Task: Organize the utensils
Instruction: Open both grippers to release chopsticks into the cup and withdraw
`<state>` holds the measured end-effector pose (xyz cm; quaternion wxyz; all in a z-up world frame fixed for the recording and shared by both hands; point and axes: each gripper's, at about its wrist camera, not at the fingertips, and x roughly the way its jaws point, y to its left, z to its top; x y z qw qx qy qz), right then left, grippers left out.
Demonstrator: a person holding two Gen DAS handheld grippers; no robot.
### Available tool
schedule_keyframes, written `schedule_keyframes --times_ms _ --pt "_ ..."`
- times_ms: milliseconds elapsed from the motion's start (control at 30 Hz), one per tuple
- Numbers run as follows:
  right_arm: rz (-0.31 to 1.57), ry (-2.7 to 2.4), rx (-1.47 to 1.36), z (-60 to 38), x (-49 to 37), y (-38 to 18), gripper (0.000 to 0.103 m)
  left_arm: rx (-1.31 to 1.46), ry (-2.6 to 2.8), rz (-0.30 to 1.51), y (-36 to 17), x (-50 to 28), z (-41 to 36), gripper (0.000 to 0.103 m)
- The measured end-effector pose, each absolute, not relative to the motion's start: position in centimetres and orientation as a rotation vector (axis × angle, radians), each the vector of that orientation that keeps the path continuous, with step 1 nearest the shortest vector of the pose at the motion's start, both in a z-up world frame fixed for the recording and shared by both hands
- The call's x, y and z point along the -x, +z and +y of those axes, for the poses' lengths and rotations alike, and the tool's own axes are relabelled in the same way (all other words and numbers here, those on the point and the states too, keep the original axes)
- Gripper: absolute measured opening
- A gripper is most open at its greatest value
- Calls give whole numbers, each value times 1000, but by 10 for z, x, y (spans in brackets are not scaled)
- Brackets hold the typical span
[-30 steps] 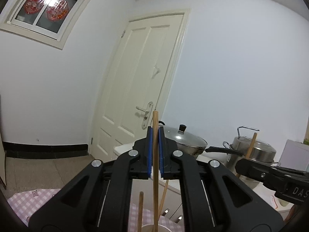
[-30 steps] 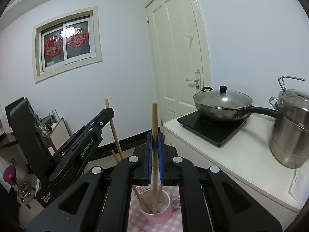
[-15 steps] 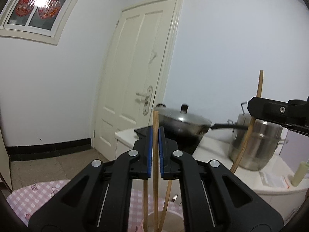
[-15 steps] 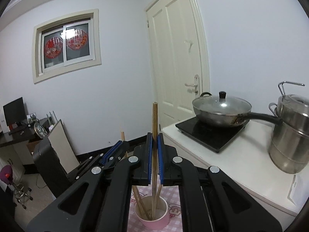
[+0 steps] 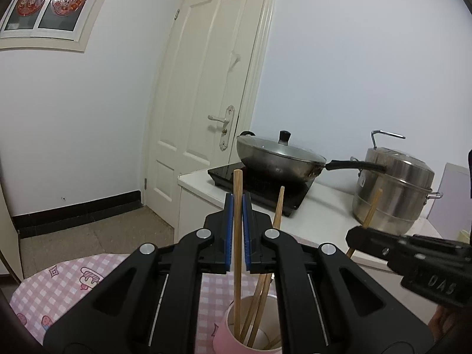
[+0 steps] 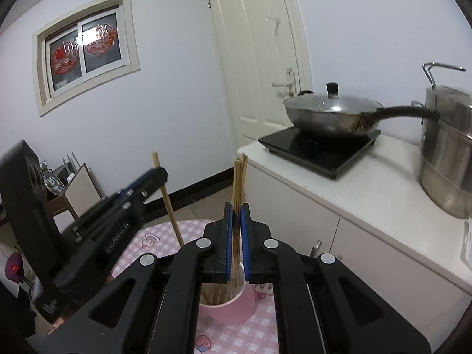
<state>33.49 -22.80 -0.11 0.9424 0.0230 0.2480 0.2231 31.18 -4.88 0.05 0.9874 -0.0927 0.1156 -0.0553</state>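
With each claw, the left claw (image 5: pixel 238 230) and the right claw (image 6: pixel 237 236), clenched on an upright chopstick (image 5: pixel 237 236) dipping into the pink cup (image 6: pixel 233 306) on the near checkered surface (image 6: pixel 259 333), a skewed release might tip that light cup.

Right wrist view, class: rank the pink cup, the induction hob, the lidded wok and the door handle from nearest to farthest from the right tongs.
1. Pink cup: just below the right tongs, on the checked cloth.
2. Induction hob: right, on the white counter.
3. Lidded wok: sitting on the hob, slightly farther back.
4. Door handle: on the far door.
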Motion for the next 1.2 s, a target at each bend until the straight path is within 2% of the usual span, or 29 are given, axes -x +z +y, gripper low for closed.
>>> schedule_keyframes --times_ms 233,267,300,333,367,467,533,633,1000,1200 --pt "511 451 -75 -234 -330 -1 5 181 -110 288 -2 -313 -46 8" --pt "516 453 -83 -234 -330 -1 5 180 -109 295 -2 -312 -45 17" --pt "522 455 -91 -235 -330 -1 6 180 -109 299 -2 -311 -44 39" --pt "526 455 -96 -236 -328 -1 6 184 -108 296 -1 -309 -44 56" --pt "529 452 -97 -236 -328 -1 6 190 -107 281 0 -305 -42 66" --pt "542 453 -108 -237 -324 -1 7 164 -112 279 5 -298 -44 66" --pt "551 448 -117 -238 -320 0 19 155 -106 280 8 -293 -43 67" --pt "558 438 -127 -240 -313 1 27 161 -105 294 11 -286 -38 67" --pt "609 438 -126 -236 -278 -7 28 108 -96 404 9 -247 -10 67" --pt "664 460 -97 -219 -260 -25 28 47 -106 579 -14 -232 15 68"
